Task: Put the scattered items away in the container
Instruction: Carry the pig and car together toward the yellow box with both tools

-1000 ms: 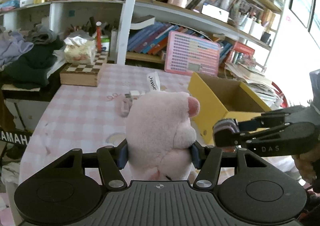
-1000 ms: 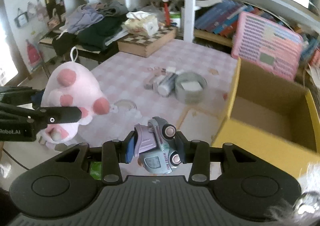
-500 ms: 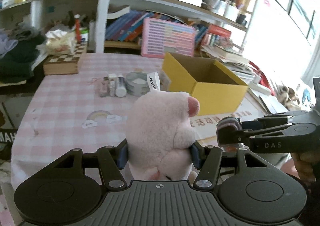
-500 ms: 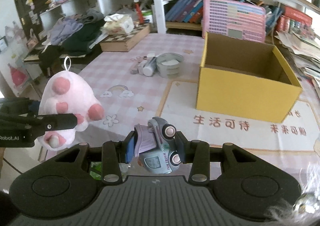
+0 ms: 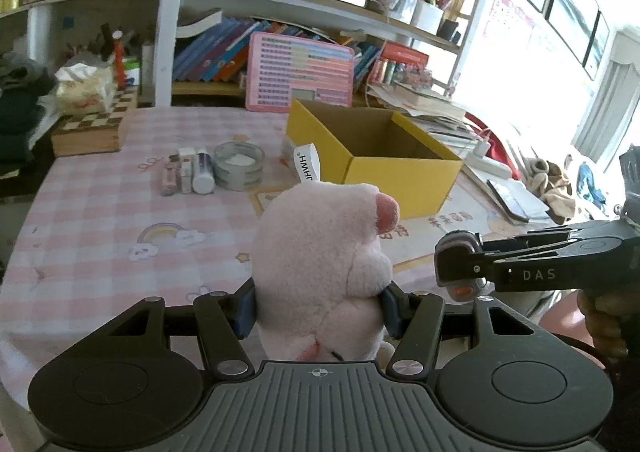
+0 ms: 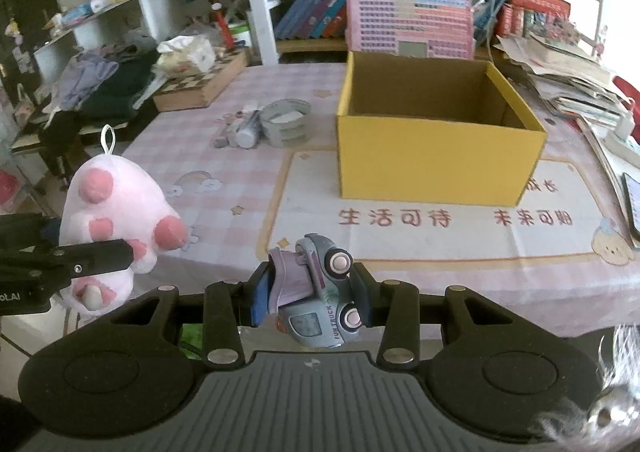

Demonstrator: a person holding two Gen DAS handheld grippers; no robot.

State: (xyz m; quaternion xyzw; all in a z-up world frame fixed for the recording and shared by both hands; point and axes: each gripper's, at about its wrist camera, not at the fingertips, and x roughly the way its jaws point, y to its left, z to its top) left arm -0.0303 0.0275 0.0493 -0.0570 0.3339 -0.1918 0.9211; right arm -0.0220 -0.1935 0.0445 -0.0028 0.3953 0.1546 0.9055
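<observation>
My left gripper (image 5: 318,308) is shut on a pink plush toy (image 5: 320,252), held in the air before the table's near edge. The plush's white tag sticks up. My right gripper (image 6: 312,300) is shut on a small grey and purple toy truck (image 6: 316,304), tipped on its side between the pads. The open yellow cardboard box (image 6: 436,159) stands on the table ahead of the truck and looks hollow inside. From the left wrist view the box (image 5: 400,183) is ahead to the right, and the right gripper (image 5: 456,268) reaches in from the right.
A grey tape roll (image 6: 288,123) and several small tubes (image 6: 244,129) lie left of the box on the pink checked cloth (image 6: 208,139). A chessboard case (image 5: 90,127) sits at the far left. A pink board (image 5: 300,71) leans behind the box. Cluttered shelves back the table.
Both views have swung and drawn back, so the table and yellow box now sit farther off and more centred. Both grips are unchanged.
</observation>
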